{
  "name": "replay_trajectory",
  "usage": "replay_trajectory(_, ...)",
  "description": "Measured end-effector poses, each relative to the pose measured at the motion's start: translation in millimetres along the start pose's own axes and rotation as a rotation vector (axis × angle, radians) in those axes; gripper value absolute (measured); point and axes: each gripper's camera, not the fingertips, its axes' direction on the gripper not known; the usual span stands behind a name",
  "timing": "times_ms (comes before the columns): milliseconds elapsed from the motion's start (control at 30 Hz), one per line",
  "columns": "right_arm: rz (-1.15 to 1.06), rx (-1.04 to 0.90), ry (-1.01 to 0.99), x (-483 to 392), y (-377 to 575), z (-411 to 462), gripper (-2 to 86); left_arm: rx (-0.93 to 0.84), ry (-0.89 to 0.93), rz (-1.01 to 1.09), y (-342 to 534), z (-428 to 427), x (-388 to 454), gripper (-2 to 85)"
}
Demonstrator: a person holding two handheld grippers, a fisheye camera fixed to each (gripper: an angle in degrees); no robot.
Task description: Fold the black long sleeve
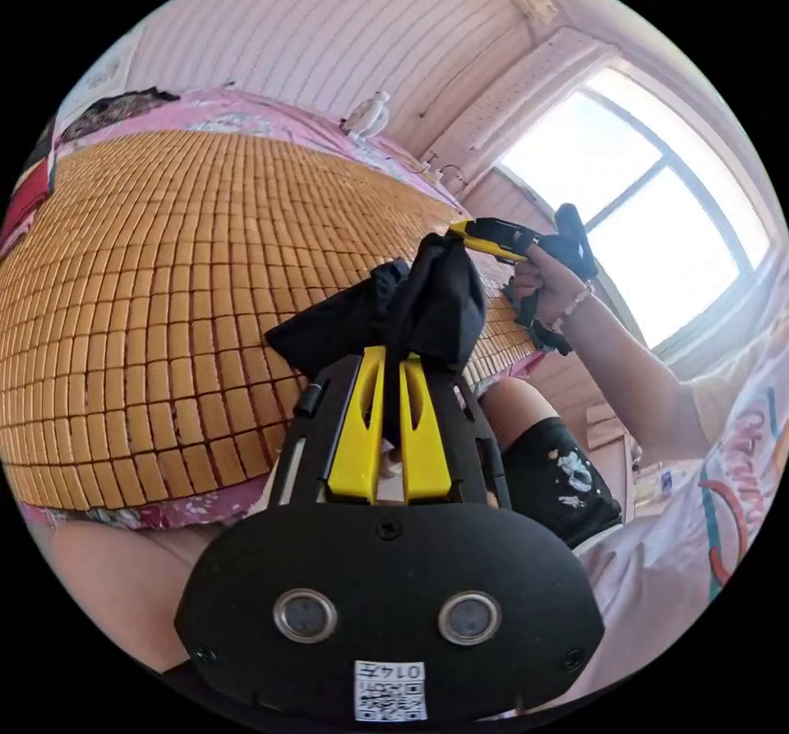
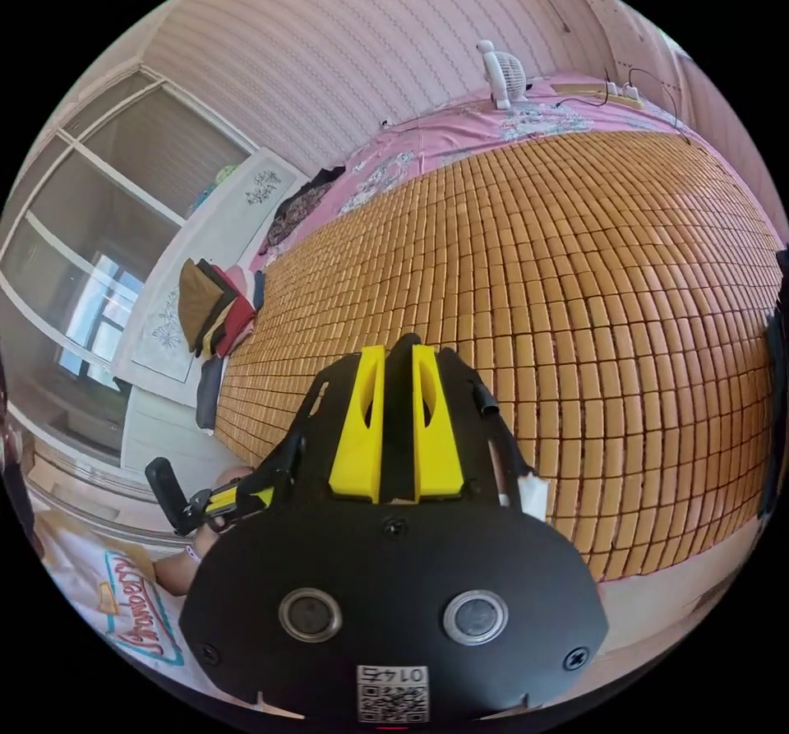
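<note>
Two yellow jaws of the left gripper [image 1: 391, 356] stand close together in the left gripper view, clamped on a bunch of black cloth, the black long sleeve [image 1: 411, 306], which rises in a crumpled bundle just beyond their tips. At the far top of that bundle the right gripper [image 1: 460, 233] comes in from the right, its yellow jaw tips touching the cloth; whether both of them press on it cannot be told from here. A hand [image 1: 546, 278] with a bracelet holds that gripper's handle. Beyond and to the left of the left gripper spreads a bamboo mat [image 1: 164, 290] over a pink bedsheet [image 1: 246, 113]. To the right of the jaws a bright window [image 1: 649, 216] shows, and nearer, the person's knee and black shorts [image 1: 563, 479].

In the right gripper view, the right gripper [image 2: 394, 360] has its yellow jaws drawn near together with a dark strip of the black long sleeve [image 2: 399, 422] lying in the slot between them, so it is gripping the cloth. Ahead of and to the right of the jaws the bamboo mat [image 2: 592, 274] stretches away. Far beyond, a small white fan [image 2: 503, 72] stands on the pink bedsheet [image 2: 460, 134]. To the left of the jaws lies a pile of folded clothes [image 2: 215, 306], and low to the left the left gripper [image 2: 238, 497] shows.
</note>
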Motion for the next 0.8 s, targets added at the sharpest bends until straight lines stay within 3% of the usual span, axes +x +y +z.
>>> replay_trajectory(67, -0.009, -0.042, 0.001, -9.5, -12.0, 30.4, 7.0, -0.016, -0.034, -0.135, 0.2, 7.2, -37.7, 2.6)
replay_trajectory(200, -0.17, 0.032, -0.064, -32.9, -6.5, 18.4, 9.1, 0.017, -0.111, -0.208, 6.5, -6.4, -63.6, 3.7)
replay_trajectory(367, -0.303, 0.058, 0.103, -25.7, 3.2, -10.4, 11.1, 0.047, -0.108, -0.193, 0.5, -20.4, -65.8, 6.8)
replay_trajectory(667, -0.417, -0.356, 0.223, -23.3, -34.2, 78.6, 13.1, -0.05, -0.27, -0.023, -43.4, 22.0, -44.7, 13.9)
replay_trajectory(800, -0.406, -0.355, 0.186, -19.5, -35.1, 74.6, 11.3, -0.09, -0.298, -0.01, -56.5, 30.1, -52.1, 12.9)
